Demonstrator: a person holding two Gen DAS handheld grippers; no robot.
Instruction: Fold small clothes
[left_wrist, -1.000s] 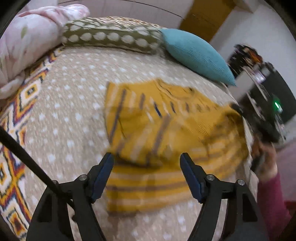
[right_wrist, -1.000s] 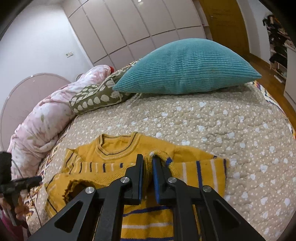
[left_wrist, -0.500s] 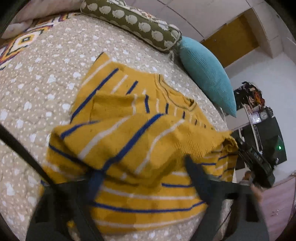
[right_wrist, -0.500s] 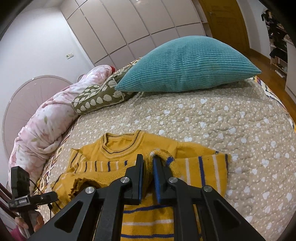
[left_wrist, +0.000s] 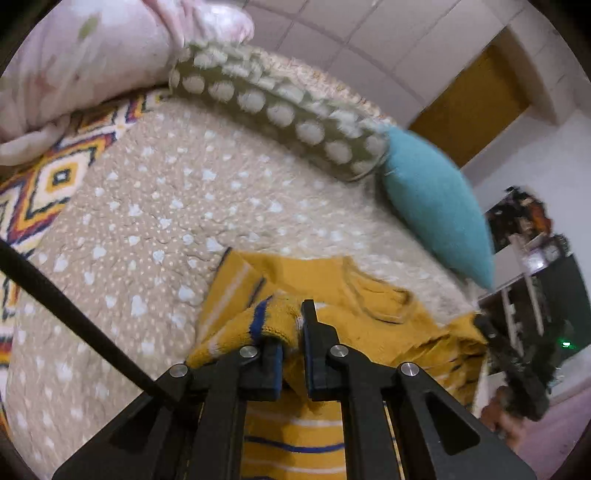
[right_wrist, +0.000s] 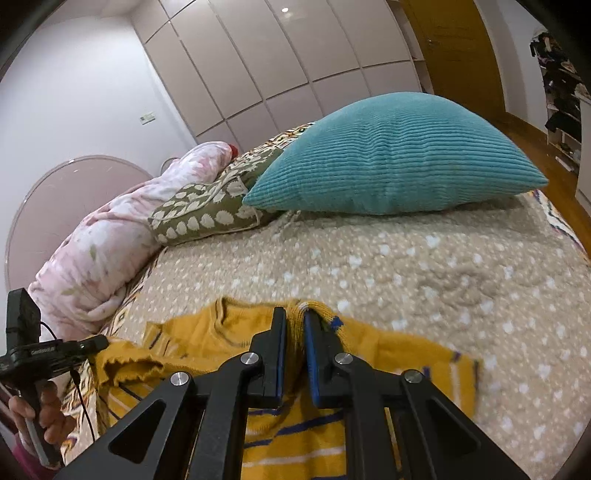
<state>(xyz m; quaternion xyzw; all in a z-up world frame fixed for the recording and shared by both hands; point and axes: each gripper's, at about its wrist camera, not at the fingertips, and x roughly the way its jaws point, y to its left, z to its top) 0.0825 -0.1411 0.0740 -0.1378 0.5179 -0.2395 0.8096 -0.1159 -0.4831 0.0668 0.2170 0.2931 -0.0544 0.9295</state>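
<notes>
The yellow sweater lies on the dotted bed cover – near the blue pillow. The left gripper is closing on a bunched fold of it, and the right gripper pinches another fold tight.

The left gripper, wide apart over the yellow striped sweater a second ago, is now closing its jaws on a bunched fold of the knit, with the cloth pinched between them. It also sits nearer the neckline, and the sweater's lower part lies folded up over its body.
</notes>
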